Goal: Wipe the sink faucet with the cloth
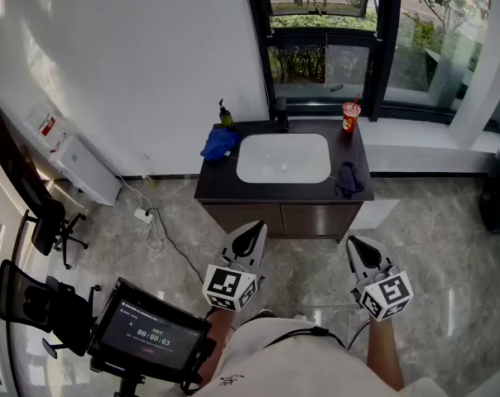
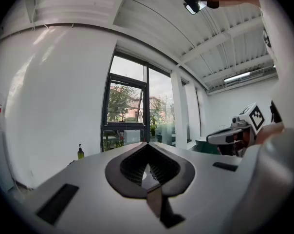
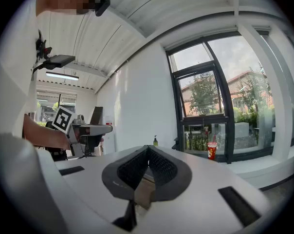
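Room, head view: grey stone flooring is running up to a white wall and a tall window. A dark vanity worktop (image 1: 275, 191) is standing against them at upper centre, carrying a white sink (image 1: 242, 176).
Faucet, head view: the dark faucet (image 1: 281, 116) is rising at the back edge of the sink, well apart from both grippers.
Cloths, head view: a blue cloth (image 1: 219, 143) is lying bunched left of the basin and a dark cloth (image 1: 348, 179) is lying right of it. I cannot tell which one the task means.
Other things, head view: a soap bottle (image 1: 225, 114) is standing at the worktop's back left and a red cup (image 1: 351, 116) at its back right.
Grippers, head view: the left gripper (image 1: 252, 231) and right gripper (image 1: 359, 246) are hovering over the floor at lower centre, pointing toward the vanity.
Left gripper view: the jaws are resting together with nothing between them. The soap bottle is showing small and far off at lower left.
Right gripper view: the jaws are pressing fully together, empty. The red cup is showing right of centre before the window.
Step, as a judgement: the approach is under way. No cloth is being held and wiping is not yet begun.
Next move, as a judgement: it is calling for closing in on the worktop, parting one pair of jaws over a cloth and pinching a fold, then carrying it to the faucet.
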The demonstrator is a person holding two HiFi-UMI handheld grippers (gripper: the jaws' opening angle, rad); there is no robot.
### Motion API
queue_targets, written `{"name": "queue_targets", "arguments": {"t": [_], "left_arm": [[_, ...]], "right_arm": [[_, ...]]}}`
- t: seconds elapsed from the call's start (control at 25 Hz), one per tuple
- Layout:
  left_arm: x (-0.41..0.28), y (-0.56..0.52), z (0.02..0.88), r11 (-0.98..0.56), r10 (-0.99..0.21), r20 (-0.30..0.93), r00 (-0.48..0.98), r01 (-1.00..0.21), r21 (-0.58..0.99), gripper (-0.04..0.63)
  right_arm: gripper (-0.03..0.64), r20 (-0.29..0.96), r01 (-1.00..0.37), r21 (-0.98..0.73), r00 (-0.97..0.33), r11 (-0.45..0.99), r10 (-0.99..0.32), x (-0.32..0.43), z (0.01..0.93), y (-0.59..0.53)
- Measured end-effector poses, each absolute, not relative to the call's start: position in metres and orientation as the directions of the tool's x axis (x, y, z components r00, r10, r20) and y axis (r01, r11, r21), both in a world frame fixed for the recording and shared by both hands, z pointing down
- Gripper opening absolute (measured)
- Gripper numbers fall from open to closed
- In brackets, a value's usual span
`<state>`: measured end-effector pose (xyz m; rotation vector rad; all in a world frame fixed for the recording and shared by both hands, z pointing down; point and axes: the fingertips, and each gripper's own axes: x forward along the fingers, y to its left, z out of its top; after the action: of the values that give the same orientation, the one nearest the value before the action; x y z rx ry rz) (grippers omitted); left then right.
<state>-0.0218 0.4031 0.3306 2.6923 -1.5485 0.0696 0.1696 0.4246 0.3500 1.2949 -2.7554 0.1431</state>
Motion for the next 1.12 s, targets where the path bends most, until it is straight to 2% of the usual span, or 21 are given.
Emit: {"name": "queue_targets", "arguments": {"t": [0.44, 0.72, 1.12], "left_arm": [[-0.027, 0.398, 0.335, -0.494, -0.868, 0.056, 0.494, -0.869, 0.014, -0.006], [-0.026, 0.308, 0.354, -0.501, -0.862, 0.072, 0.501, -0.865, 0.025, -0.006], [-0.06, 0.18, 0.348, -0.557, -0.828, 0.062, 0.557, -0.83, 0.028, -0.006]], "right_arm": [[0.005, 0.139, -0.762, -0.047, -0.646, 0.646, -0.751, 0.163, 0.354, 0.42], [0.005, 0.164, -0.768, -0.063, -0.638, 0.637, -0.753, 0.163, 0.374, 0.333], [0.005, 0.168, -0.799, -0.047, -0.598, 0.599, -0.784, 0.127, 0.367, 0.208]]}}
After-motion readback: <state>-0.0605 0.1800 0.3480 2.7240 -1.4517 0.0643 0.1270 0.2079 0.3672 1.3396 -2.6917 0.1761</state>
